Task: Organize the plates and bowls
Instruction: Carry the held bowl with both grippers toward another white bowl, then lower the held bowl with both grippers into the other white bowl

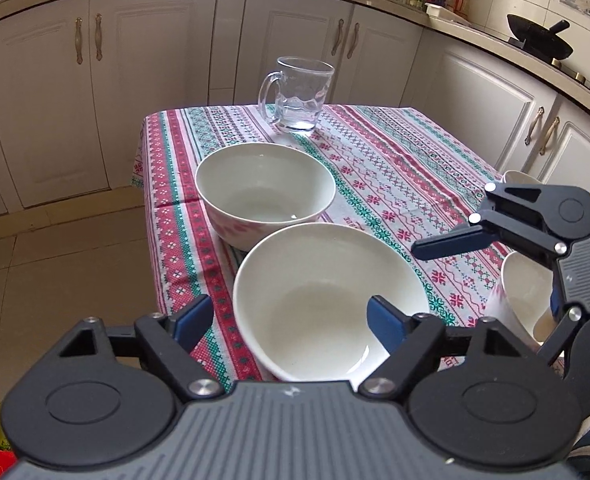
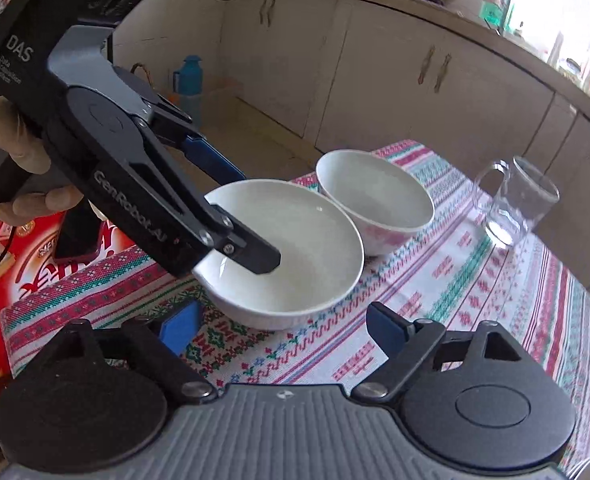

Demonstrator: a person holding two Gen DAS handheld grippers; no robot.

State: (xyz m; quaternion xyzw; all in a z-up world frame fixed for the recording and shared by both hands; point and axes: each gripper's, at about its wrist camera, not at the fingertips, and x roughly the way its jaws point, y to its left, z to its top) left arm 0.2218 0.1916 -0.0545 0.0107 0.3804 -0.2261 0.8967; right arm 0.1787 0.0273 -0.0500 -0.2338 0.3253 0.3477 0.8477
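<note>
Two white bowls stand on a patterned tablecloth (image 1: 395, 168). My left gripper (image 1: 291, 320) straddles the near wall of the closer bowl (image 1: 327, 280). Its right finger (image 1: 383, 320) is inside the bowl and its left finger (image 1: 193, 322) is outside, a gap away from the rim. In the right wrist view, the left gripper (image 2: 251, 218) has its black finger (image 2: 255, 256) down in that bowl (image 2: 295, 240). The farther bowl (image 1: 263, 184), with pink flowers outside, touches it. My right gripper (image 2: 283, 322) is open over the cloth, just short of the closer bowl.
A clear glass mug (image 1: 299, 96) stands at the table's far end. Another white, pink-patterned bowl (image 1: 523, 300) sits at the right behind my right gripper's finger (image 1: 451, 245). Cabinets (image 1: 95, 100) ring the table. A red box (image 2: 35, 264) lies beside the table, and a hand (image 2: 11, 152) holds the left gripper.
</note>
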